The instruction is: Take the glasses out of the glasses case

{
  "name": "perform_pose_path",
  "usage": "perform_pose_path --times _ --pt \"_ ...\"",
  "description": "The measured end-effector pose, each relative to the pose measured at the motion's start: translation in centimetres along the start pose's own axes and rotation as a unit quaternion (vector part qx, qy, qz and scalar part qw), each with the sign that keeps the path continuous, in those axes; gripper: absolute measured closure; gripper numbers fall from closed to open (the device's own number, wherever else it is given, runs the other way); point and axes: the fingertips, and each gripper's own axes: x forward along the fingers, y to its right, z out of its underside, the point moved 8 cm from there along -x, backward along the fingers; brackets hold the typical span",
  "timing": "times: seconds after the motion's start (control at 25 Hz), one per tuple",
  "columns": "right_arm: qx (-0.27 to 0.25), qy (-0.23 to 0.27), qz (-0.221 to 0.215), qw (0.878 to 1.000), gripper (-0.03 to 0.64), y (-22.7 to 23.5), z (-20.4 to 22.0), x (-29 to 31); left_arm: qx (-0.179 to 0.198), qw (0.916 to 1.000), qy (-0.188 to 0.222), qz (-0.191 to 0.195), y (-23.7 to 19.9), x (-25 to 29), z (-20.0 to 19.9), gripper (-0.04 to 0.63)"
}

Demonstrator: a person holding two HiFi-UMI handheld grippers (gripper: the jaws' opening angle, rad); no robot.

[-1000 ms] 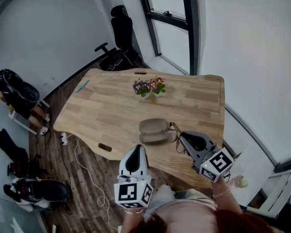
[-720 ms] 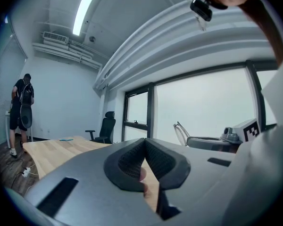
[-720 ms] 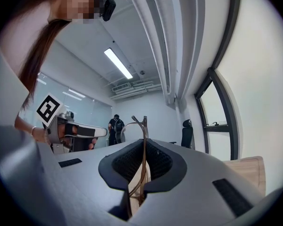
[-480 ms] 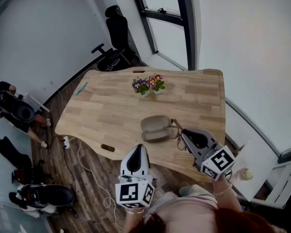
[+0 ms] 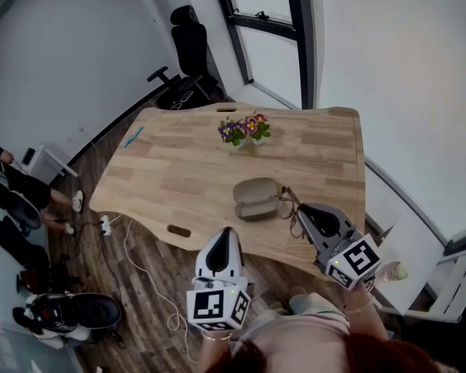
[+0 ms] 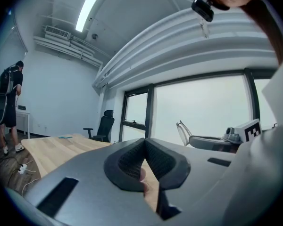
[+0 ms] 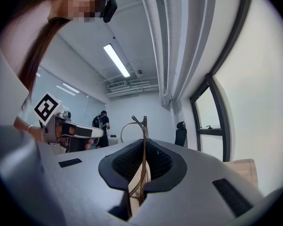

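Fingers [image 7: 125, 163] of the right gripper [image 7: 143, 142] are pinched on the glasses [image 7: 143, 127]. The thin frame stands upright in the narrow slit between the dark pads and rises above their tips. From the head view, the right gripper [image 5: 298, 209] holds the glasses [image 5: 286, 203] over the wooden table [image 5: 171, 169], near its front edge. The glasses are out of the glasses case [image 5: 257, 198], just beside it at its 3 o'clock. The grey case rests on the table and shows two rounded halves. The case sits at about 10 o'clock from the right fingertips. The left gripper [image 6: 144, 141] has its pads pressed together with nothing between them. It hangs [image 5: 224, 232] past the table edge above the floor, at the case's 6 o'clock. A small pot of flowers [image 5: 245, 130] stands at the case's 12 o'clock.
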Motion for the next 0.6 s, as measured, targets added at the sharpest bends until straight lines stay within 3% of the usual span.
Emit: perform_pose_path --times 0.6 --pt "-0.027 -0.012 0.044 0.999 0.604 -3.9 -0.6 -1.4 0.0 0.9996 -0.003 0.027 -2.4 -3.2 0.9 0.595"
